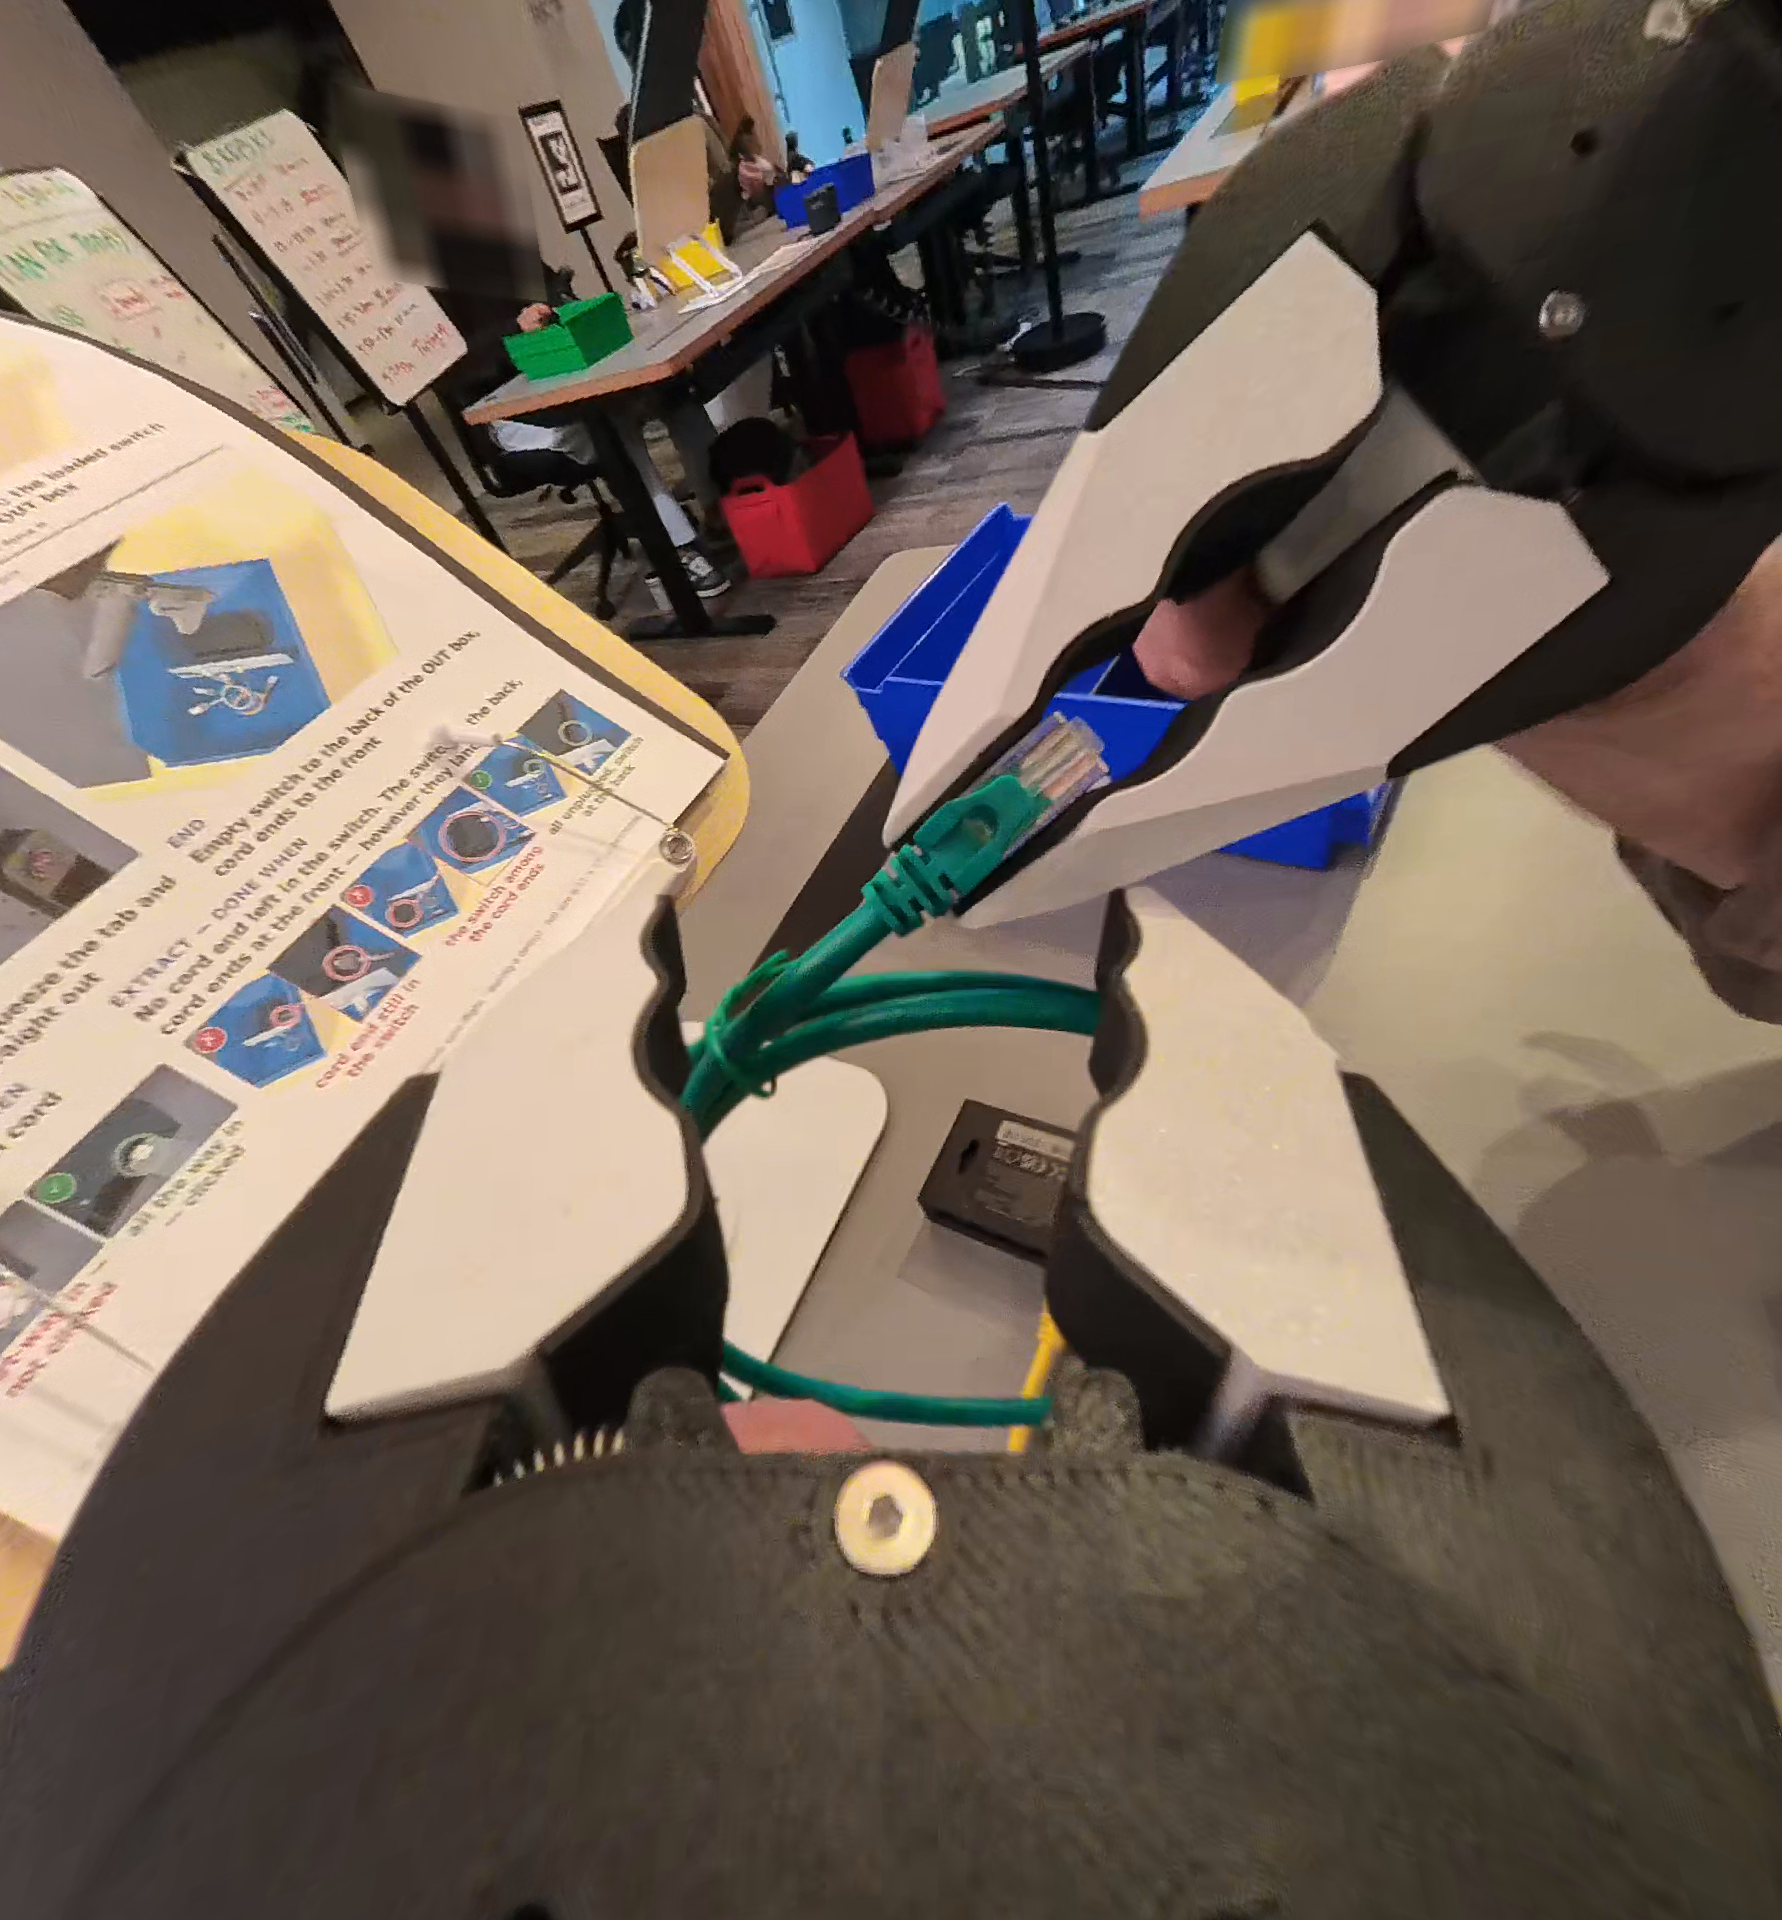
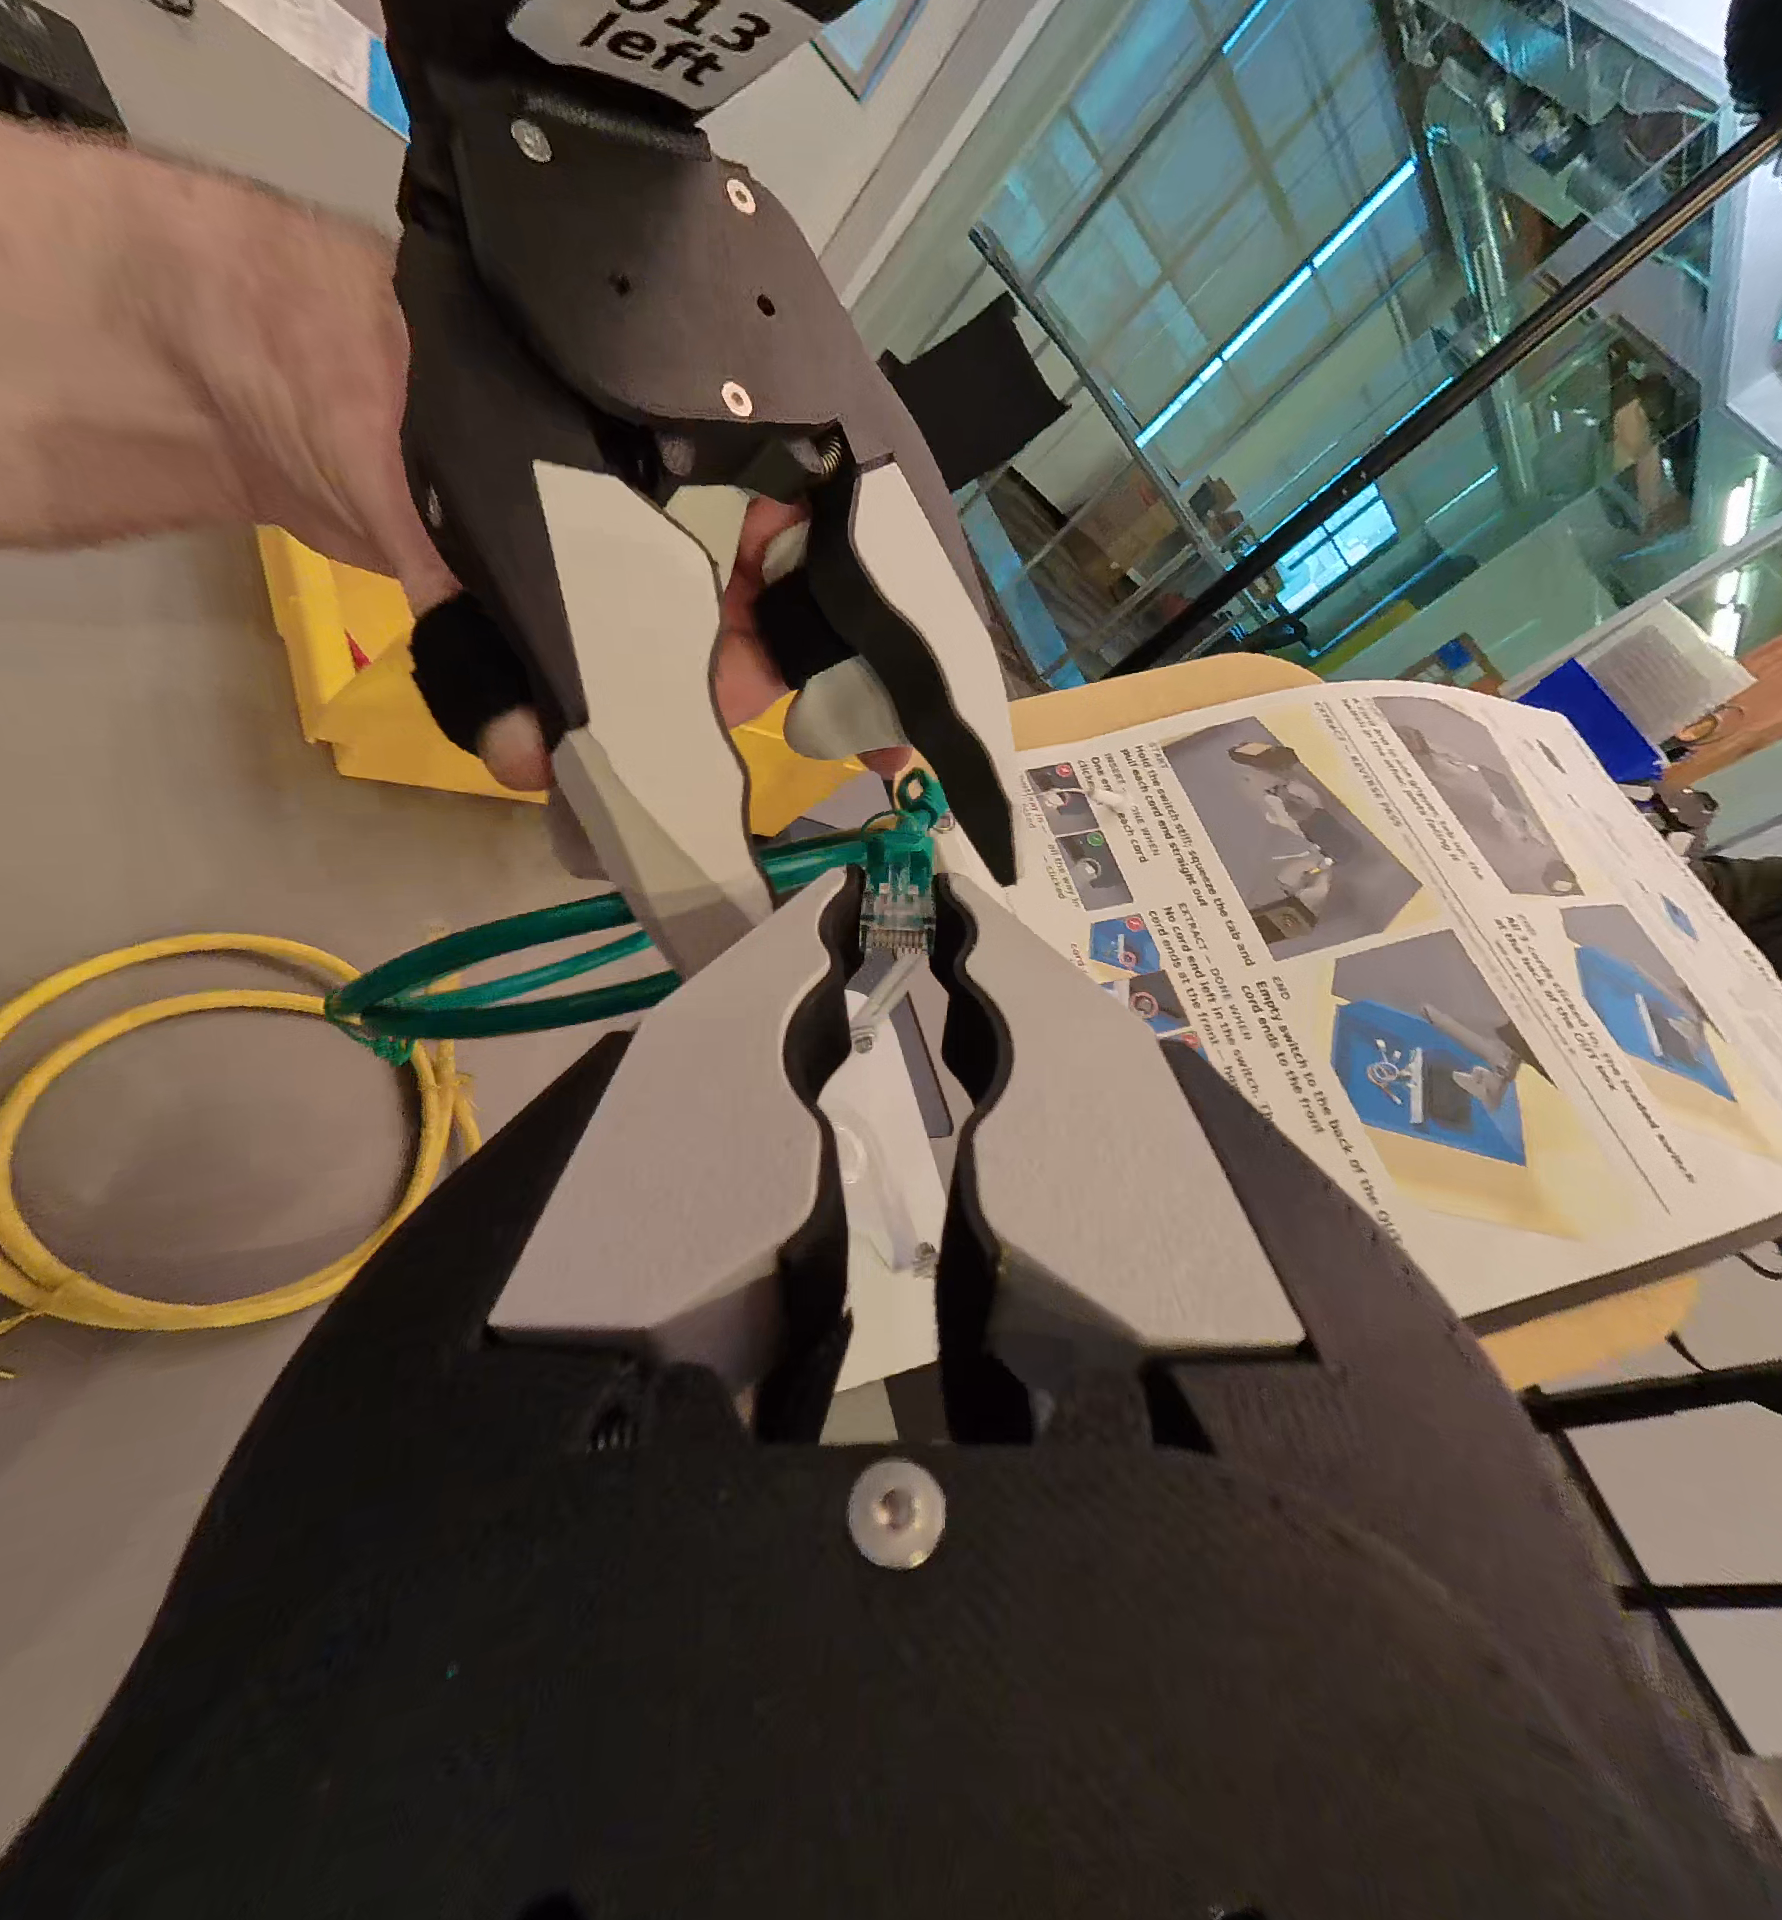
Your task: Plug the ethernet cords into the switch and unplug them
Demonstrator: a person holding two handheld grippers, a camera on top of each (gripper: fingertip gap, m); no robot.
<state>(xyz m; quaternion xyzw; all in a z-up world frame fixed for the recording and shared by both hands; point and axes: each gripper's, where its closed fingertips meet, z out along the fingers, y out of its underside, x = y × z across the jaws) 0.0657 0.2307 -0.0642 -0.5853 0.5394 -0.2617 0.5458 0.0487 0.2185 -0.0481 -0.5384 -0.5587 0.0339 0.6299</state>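
Observation:
A green ethernet cord point(image 1: 928, 997), coiled and tied, hangs in the air between both grippers. My right gripper point(image 2: 895, 883) is shut on the cord's clear plug point(image 2: 892, 904); it also shows in the left wrist view point(image 1: 934, 873), gripping the green boot and plug point(image 1: 1032, 790). My left gripper point(image 1: 887, 925) is open, its fingers standing on either side of the green coil without pinching it. A black switch point(image 1: 1001, 1174) lies on the grey table below, beyond the left fingers. A coiled yellow cord point(image 2: 191, 1132) lies on the table.
A tilted board with a printed instruction sheet point(image 1: 243, 831) stands close on the left of the left gripper. A blue bin point(image 1: 928, 644) sits behind the right gripper. A yellow bin point(image 2: 367, 675) sits on the table near the hand holding the left gripper. Only a small space, under 4 cm, lies between the two pairs of fingers.

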